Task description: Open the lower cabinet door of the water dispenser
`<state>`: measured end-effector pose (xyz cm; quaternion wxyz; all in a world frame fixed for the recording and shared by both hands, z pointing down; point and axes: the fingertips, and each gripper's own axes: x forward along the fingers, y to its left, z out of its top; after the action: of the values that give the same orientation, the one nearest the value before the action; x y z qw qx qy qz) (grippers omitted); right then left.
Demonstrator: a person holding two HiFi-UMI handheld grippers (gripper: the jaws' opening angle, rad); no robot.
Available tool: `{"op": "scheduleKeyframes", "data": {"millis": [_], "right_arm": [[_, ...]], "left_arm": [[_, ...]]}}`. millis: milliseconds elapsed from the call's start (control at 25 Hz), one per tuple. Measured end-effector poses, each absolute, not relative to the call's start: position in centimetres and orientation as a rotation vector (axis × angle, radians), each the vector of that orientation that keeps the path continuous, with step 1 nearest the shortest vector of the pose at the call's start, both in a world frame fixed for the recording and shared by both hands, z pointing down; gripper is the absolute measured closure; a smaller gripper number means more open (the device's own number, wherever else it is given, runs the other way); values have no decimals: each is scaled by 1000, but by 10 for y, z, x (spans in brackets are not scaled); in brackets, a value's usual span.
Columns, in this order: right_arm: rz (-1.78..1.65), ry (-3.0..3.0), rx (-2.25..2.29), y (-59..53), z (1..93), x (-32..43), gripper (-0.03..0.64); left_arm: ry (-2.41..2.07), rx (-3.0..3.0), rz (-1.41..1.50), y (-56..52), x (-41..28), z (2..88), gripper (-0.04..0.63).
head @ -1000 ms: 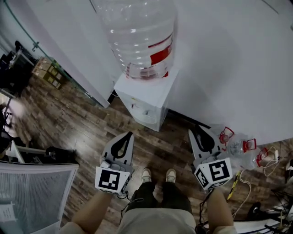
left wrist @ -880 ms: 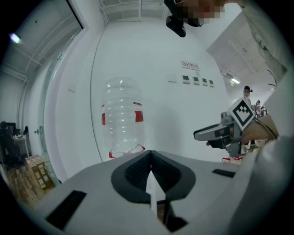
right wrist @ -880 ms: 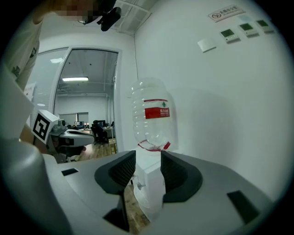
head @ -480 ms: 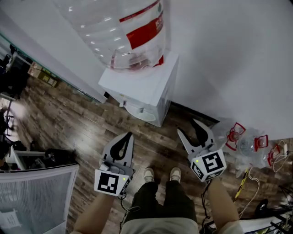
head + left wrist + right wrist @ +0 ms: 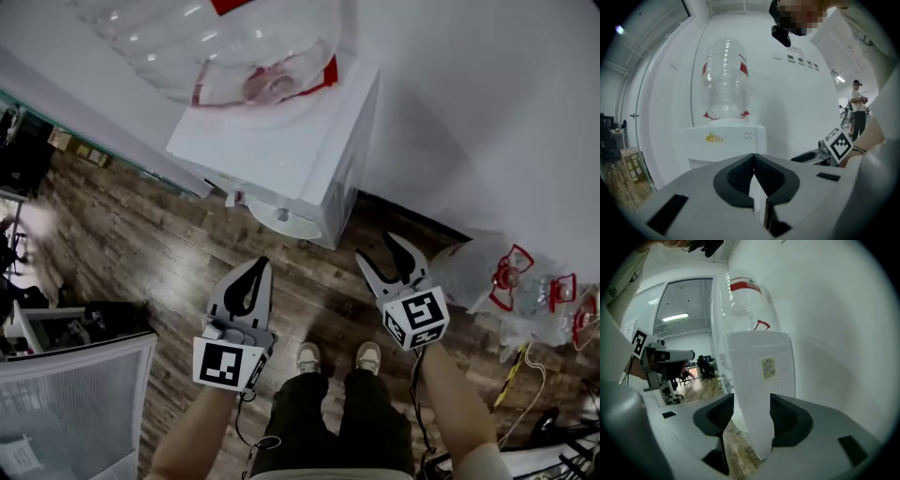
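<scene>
The white water dispenser (image 5: 286,155) stands against the wall with a clear bottle (image 5: 216,42) on top. Its lower cabinet door is hidden: under the top in the head view, behind the jaws in the left gripper view. My left gripper (image 5: 258,269) hangs above the wood floor in front of the dispenser, jaws shut and empty; its own view (image 5: 753,158) faces the dispenser front (image 5: 724,140). My right gripper (image 5: 382,251) is to the right, its jaws opening with nothing held; its view (image 5: 752,414) shows the dispenser's side panel (image 5: 761,376) beyond the gap.
Empty bottles with red handles (image 5: 511,277) and cables lie on the floor at the right. A mesh chair (image 5: 66,394) stands at lower left. The person's shoes (image 5: 307,357) are just behind the grippers. Another person (image 5: 858,110) stands far off.
Both grippers have come down and the dispenser now looms closer in the head view. The right gripper's jaws have spread from nearly shut to wide. The left jaws stayed shut.
</scene>
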<state>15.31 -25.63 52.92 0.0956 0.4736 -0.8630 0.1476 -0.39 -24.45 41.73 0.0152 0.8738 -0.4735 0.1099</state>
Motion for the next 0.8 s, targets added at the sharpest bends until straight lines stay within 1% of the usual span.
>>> {"op": "scheduleKeyframes", "data": {"millis": [80, 320, 440, 800], "right_arm": [[428, -2549, 1374, -259, 561, 148, 379], [426, -2538, 1290, -272, 645, 139, 355], [466, -2552, 1271, -282, 680, 134, 353], [339, -2514, 1148, -301, 773, 98, 337]], "left_arm": [[-1484, 2710, 306, -248, -6, 438, 590], [-1468, 2675, 335, -260, -8, 516, 589], [-1463, 2675, 345, -267, -8, 554, 590], [-1484, 2635, 319, -280, -17, 653, 589]]}}
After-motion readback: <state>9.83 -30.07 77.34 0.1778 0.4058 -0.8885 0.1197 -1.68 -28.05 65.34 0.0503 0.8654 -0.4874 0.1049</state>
